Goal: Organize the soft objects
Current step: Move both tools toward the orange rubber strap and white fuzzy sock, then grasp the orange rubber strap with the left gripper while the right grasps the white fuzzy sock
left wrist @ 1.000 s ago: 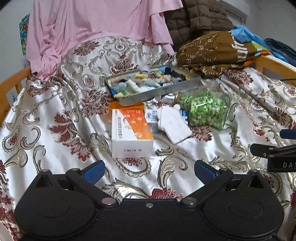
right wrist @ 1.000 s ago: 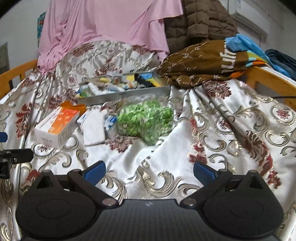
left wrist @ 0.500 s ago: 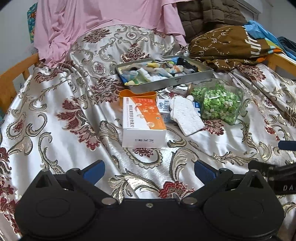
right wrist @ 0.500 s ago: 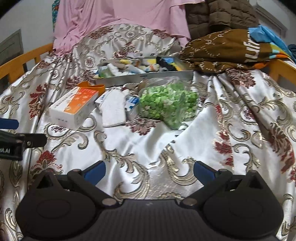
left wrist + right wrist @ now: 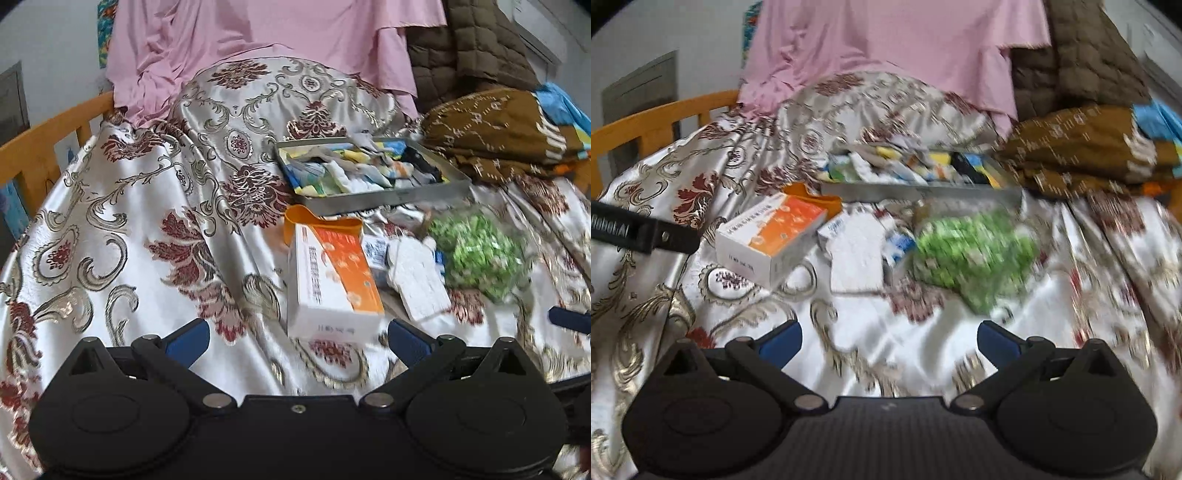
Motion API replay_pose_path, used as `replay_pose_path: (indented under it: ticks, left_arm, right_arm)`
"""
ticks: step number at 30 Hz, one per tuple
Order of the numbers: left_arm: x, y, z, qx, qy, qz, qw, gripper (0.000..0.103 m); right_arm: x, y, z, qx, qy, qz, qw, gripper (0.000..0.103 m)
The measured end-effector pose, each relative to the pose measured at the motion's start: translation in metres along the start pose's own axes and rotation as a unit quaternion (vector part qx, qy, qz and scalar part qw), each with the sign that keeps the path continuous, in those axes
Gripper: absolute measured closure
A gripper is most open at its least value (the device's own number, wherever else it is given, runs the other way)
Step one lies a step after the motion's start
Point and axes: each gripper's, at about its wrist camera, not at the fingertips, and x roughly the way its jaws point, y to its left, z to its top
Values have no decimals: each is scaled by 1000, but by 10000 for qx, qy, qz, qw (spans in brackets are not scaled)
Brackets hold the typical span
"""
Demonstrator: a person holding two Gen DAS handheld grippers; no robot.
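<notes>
A: Item one, the left gripper (image 5: pixel 297 334)?

B: Fingers spread wide, nothing between them. It hovers over the patterned bedspread (image 5: pixel 147 229), just short of the orange-and-white box (image 5: pixel 332 280). My guess is that it is lined up on the box because that is the nearest loose piece.

A: Item two, the right gripper (image 5: pixel 889 334)?

B: Also spread, also empty, above bare bedspread in front of the bag of green pieces (image 5: pixel 971 254). The picture is blurred, so finer detail is lost.

A: Item three, the goods to be sorted?

B: One cluster in the middle of the bed. The box lies flat with an orange scoop-like thing (image 5: pixel 295 221) touching its far end. Beside it is a white padded piece (image 5: pixel 417 277) resting on small blue-and-white packets. The bag of green pieces sits to the right of those.

A: Item four, the container?

B: A metal tray (image 5: pixel 388 201) just behind the cluster, already crowded with small colourful packets and tubes. It looks like the collecting place, which is likely why the loose things lie at its front wall.

A: Surroundings?

B: Pink sheet (image 5: pixel 258 48) draped at the back and a brown printed bundle (image 5: pixel 491 129) at right. Both are well apart from the grippers.
</notes>
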Motion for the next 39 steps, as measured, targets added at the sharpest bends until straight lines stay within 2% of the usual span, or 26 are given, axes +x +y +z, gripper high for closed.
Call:
replay_pose_path:
  ticks: [12, 18, 21, 29, 31, 34, 37, 39]
  left_arm:
    - [53, 20, 44, -202, -249, -363, 9988, 1]
    - [97, 25, 75, -142, -376, -980, 9944, 1]
    - [121, 27, 89, -137, -378, -1158, 9925, 1]
    - [177, 49, 106, -449, 71, -1368, 9896, 6]
    - [187, 59, 104, -735, 226, -1470, 9861, 12]
    - [202, 71, 100, -1188, 456, -1782, 9757, 19]
    - [212, 76, 97, -1469, 575, -1981, 9674, 23]
    - [217, 80, 96, -1654, 624, -2116, 9612, 24]
  right_arm:
    - [53, 11, 22, -688, -495, -154, 9963, 0]
    - [81, 17, 36, -1149, -664, -172, 9910, 0]
    - [92, 22, 40, -1540, -813, -181, 9846, 1]
    - [122, 41, 48, -2205, -635, -59, 9733, 5]
    - [127, 44, 47, -2253, -560, -94, 9726, 7]
    - [134, 45, 46, -2240, -421, -68, 9736, 11]
    - [140, 46, 46, -2236, -273, -79, 9743, 21]
    - [142, 47, 46, -2200, -258, -62, 9751, 24]
